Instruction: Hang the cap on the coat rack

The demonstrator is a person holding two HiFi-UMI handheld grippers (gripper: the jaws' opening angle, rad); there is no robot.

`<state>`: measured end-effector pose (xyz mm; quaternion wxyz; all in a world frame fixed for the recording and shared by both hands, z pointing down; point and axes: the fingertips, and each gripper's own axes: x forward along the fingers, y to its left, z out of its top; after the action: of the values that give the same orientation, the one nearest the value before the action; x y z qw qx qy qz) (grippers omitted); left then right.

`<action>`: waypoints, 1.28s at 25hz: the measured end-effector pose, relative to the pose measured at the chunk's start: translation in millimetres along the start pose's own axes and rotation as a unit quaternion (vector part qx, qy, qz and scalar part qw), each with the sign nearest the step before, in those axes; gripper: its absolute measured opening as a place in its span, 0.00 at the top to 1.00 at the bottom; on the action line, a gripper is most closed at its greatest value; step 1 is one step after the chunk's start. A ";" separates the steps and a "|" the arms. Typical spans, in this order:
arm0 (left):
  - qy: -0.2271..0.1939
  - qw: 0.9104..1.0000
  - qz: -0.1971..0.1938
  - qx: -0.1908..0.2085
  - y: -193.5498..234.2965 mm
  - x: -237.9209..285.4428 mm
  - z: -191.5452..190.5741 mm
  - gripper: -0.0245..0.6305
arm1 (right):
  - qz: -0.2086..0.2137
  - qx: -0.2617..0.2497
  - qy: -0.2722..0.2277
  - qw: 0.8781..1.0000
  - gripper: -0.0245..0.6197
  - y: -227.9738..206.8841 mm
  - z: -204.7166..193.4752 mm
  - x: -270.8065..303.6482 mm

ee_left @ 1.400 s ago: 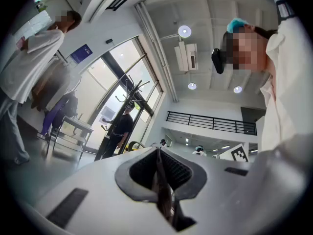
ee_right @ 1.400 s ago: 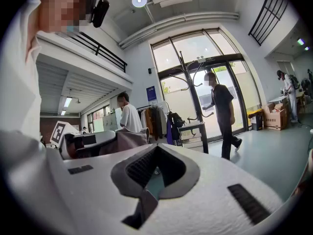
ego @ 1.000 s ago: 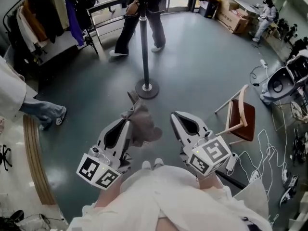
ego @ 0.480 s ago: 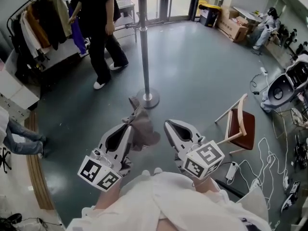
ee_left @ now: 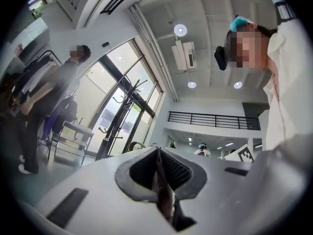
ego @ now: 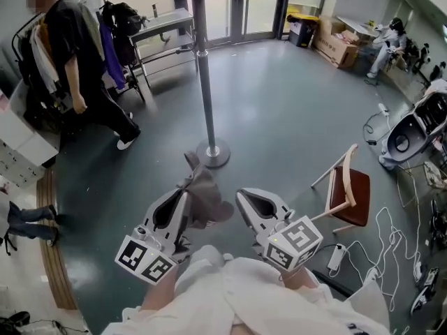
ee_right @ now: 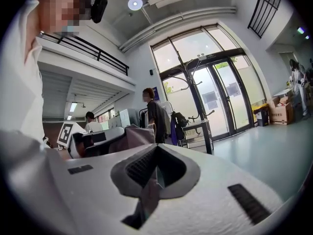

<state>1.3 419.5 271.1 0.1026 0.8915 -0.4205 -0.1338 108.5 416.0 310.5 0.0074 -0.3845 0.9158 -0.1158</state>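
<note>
The grey-brown cap (ego: 204,192) hangs crumpled from my left gripper (ego: 184,189), which is shut on a thin fold of its fabric (ee_left: 162,192). The coat rack (ego: 202,68) is a dark pole on a round base (ego: 213,152), standing on the floor just beyond the cap. In the left gripper view, the coat rack (ee_left: 117,124) with its curved hooks rises ahead against the glass doors. My right gripper (ego: 242,196) is beside the cap, shut with nothing in it. The right gripper view shows the cap (ee_right: 133,133) at left and the coat rack (ee_right: 195,102) ahead.
A person in black (ego: 77,68) stands at a loaded clothes rail (ego: 31,54) at the far left. A metal trolley (ego: 160,26) is behind the rack. A red-seated chair (ego: 349,187) and floor cables (ego: 391,236) lie to the right.
The person in black has walked left to the clothes rail. The rack's base now sits a little nearer to my grippers. The cap stays in the left gripper.
</note>
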 end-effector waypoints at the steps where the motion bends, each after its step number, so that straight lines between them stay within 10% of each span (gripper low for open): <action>1: 0.003 1.000 0.000 0.000 -1.4 1.6 -2.1 0.92 | -0.003 0.005 -0.002 1.000 0.96 -2.6 -1.7 -2.4; 16: 0.003 1.000 -0.011 -0.015 27.5 33.7 -11.3 0.92 | 0.004 0.013 0.005 1.000 0.96 -25.3 -8.1 38.7; 32: -0.005 0.999 -0.023 -0.031 183.1 124.4 29.1 0.92 | 0.010 0.000 0.012 1.000 0.96 -81.8 20.4 216.8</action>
<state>-64.4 206.4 278.8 0.1252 0.8964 -0.3963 -0.1539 15.3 203.3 324.9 -0.0022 -0.3743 0.9195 -0.1204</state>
